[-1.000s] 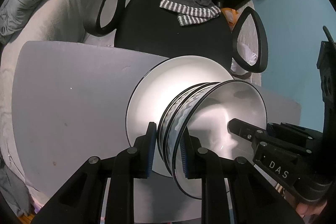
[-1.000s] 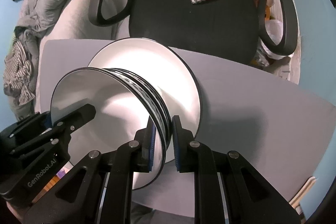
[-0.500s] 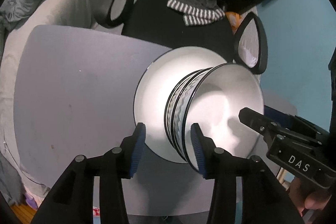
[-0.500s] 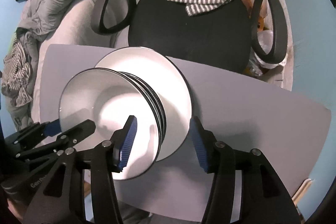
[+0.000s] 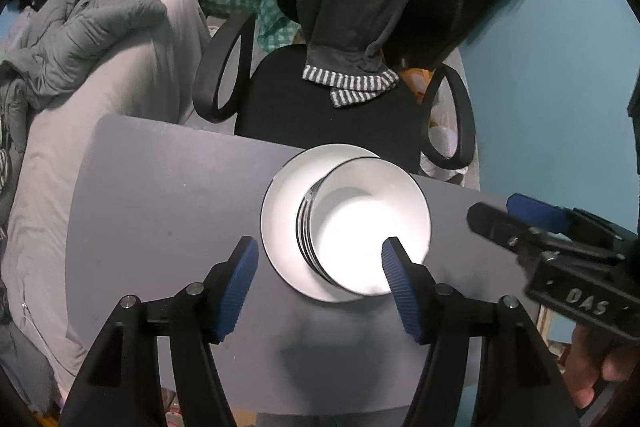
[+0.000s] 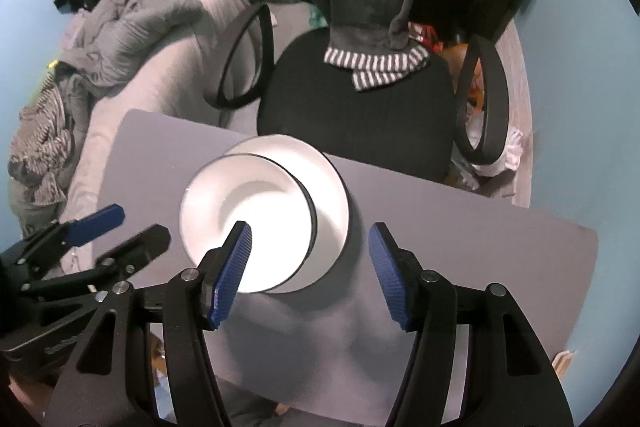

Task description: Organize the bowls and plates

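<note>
A stack of white bowls (image 5: 368,227) with dark rims stands on a white plate (image 5: 280,211) on the grey table (image 5: 160,207). My left gripper (image 5: 319,247) hovers above the stack's left rim, its jaws opening, the pads clear of the bowls. My right gripper (image 6: 310,229) hangs above the right rim of the bowls (image 6: 248,211) and plate (image 6: 332,187), its jaws also opening and touching nothing. Each gripper shows in the other's view: the right gripper (image 5: 496,209) at the right edge, the left gripper (image 6: 138,223) at the left.
A black office chair (image 5: 340,123) with looped armrests stands just beyond the table's far edge, a dark garment with striped cuffs (image 5: 352,83) draped over it. A pale couch with a grey jacket (image 5: 100,27) lies to the left. A teal wall is on the right.
Both grippers were shut on opposite rims of the bowl stack; both have let go, opened wide and risen. The bowls stay on the plate.
</note>
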`<state>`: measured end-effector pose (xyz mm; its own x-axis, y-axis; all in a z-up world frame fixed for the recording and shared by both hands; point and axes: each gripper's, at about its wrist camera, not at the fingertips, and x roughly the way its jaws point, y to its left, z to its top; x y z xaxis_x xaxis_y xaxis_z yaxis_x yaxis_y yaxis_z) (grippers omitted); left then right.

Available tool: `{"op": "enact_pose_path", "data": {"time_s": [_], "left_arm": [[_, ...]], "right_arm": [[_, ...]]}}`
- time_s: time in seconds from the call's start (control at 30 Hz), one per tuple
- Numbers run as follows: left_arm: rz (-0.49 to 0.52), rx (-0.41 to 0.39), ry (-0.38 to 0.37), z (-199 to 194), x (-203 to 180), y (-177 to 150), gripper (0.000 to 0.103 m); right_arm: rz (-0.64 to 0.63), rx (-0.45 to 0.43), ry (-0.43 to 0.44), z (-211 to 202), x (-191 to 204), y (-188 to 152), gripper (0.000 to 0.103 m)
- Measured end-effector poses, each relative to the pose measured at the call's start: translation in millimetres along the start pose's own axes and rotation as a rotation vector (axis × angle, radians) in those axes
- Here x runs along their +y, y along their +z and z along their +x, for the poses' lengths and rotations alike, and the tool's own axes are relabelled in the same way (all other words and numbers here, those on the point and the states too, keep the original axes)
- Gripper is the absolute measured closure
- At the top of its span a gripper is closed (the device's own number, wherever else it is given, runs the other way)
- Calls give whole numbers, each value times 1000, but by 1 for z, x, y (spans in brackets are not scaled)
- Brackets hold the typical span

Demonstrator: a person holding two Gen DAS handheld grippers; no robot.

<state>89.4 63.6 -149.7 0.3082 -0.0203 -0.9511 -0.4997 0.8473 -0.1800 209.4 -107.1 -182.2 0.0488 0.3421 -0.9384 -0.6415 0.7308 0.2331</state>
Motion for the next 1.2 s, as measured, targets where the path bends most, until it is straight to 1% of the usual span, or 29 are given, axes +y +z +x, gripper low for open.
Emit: {"op": "enact_pose_path", "data": {"time_s": [0.07,0.17,0.23,0.27,0.3,0.4,0.47,0.63,0.73,0.9,1.2], "left_arm": [[-12,-16,-18,-9,1,-2,38],[-12,-50,-22,-23,-1,-6,37],[-5,-66,-17,-31,-4,-8,34],[-1,-77,-16,-36,-5,-10,28],[7,-96,-21,-41,-6,-11,25],[33,-134,-17,-57,-11,-16,25],[44,-144,-25,-65,-14,-19,23],[46,-172,-42,-82,-20,-22,23],[57,-202,-19,-91,-26,-23,23],[63,-223,-32,-105,-32,-29,22],[97,-242,-8,-112,-38,-39,22]], "right_arm": [[7,-21,9,-10,1,-1,42],[19,-58,20,-27,1,-5,42],[25,-79,17,-38,1,-8,42],[26,-90,14,-43,2,-9,42],[23,-99,11,-47,2,-10,41],[4,-134,-11,-61,6,-16,41],[-7,-152,-29,-68,6,-19,41],[-9,-183,-40,-84,5,-28,41],[-10,-192,-52,-91,6,-33,40],[-16,-223,-81,-104,7,-39,39],[-8,-242,-82,-115,5,-47,39]]}}
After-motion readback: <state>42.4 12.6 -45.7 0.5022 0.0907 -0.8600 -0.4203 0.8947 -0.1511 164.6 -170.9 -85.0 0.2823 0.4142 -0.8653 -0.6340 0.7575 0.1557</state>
